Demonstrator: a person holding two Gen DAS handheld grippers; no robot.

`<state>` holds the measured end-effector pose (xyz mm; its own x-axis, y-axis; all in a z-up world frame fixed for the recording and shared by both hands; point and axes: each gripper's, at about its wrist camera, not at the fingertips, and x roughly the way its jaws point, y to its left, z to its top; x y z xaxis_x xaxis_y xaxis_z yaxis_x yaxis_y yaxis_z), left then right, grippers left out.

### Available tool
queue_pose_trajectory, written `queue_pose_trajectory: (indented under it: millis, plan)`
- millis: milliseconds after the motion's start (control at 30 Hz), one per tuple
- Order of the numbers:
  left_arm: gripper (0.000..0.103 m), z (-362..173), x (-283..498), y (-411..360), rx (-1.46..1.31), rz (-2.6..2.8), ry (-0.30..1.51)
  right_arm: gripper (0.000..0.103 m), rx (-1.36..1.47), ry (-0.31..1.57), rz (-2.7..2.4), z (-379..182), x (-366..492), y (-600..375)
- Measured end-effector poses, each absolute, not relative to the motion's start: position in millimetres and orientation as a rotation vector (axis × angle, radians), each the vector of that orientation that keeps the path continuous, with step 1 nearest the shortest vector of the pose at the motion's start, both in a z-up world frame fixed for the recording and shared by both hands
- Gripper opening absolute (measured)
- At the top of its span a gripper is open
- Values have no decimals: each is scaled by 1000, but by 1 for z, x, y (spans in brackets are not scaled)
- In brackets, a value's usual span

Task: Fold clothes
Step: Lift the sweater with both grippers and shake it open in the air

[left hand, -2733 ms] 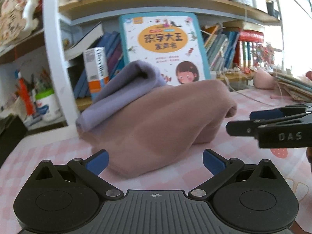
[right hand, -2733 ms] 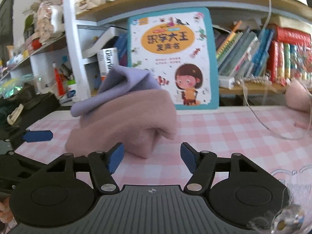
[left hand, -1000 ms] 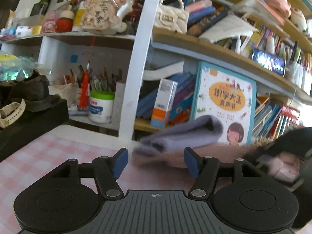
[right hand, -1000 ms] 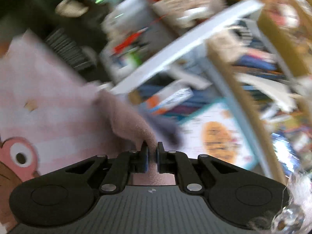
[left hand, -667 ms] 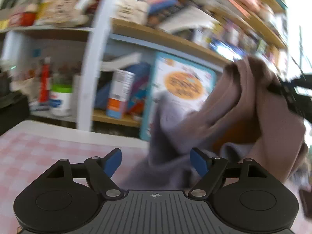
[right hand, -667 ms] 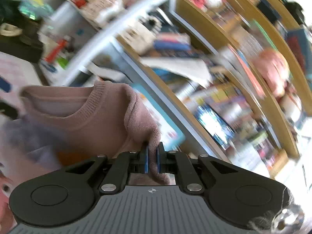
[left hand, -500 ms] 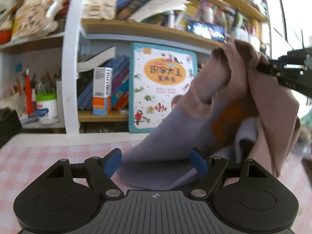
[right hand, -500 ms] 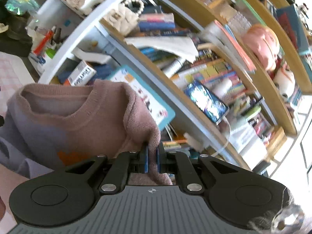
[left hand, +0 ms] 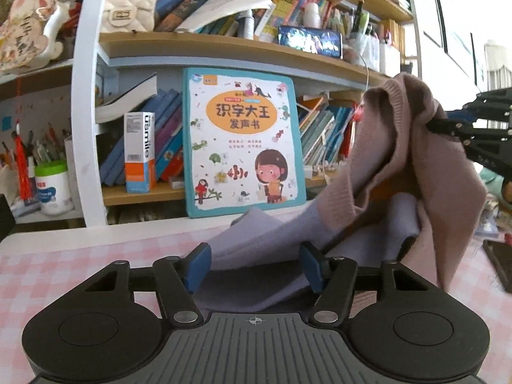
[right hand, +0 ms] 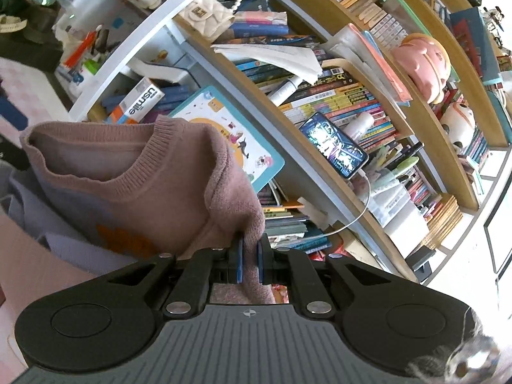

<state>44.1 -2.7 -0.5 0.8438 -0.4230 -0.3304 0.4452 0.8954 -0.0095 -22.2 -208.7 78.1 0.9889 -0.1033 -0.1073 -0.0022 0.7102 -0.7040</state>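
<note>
A lived-in home study or child's room is shown. A wooden bookshelf (left hand: 224,52) is crammed with books, and a children's picture book (left hand: 243,140) is propped against it. A quilted handbag (left hand: 128,16), a pen pot (left hand: 51,188) and a pink checked tablecloth (left hand: 64,265) are seen.

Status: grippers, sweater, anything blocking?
Right gripper shut on sweater, lifted. Left gripper closing, lilac hem between pads, not pinched. Nothing blocking.

Sweater (right hand: 179,188) — soft ribbed knit; book cover (left hand: 243,140) — glossy card; shelf (left hand: 224,48) — matt wood.
</note>
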Motion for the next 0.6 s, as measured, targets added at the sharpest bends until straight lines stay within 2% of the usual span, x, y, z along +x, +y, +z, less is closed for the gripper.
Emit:
queue_pose_trajectory:
  millis: [100, 400, 433, 467, 500, 533, 600]
  plan:
    - [52, -5, 49, -5, 82, -447, 353, 8, -784, 153, -61, 74, -25, -211]
    - [52, -5, 48, -11, 126, -406, 280, 8, -750, 189, -93, 62, -39, -223]
    - [48, -8, 52, -13, 123, -413, 304, 8, -743, 192, -89, 61, -40, -224]
    - [38, -11, 56, -13, 120, -423, 331, 9, -734, 195, -85, 61, -41, -224]
    - [12, -13, 58, -12, 111, -437, 359, 9, -724, 199, -80, 60, -42, -224]
    - [7, -11, 58, -8, 89, -453, 366, 9, -717, 198, -76, 60, -44, -222]
    - [5, -7, 55, -1, 49, -480, 368, 8, -704, 198, -69, 58, -48, -220]
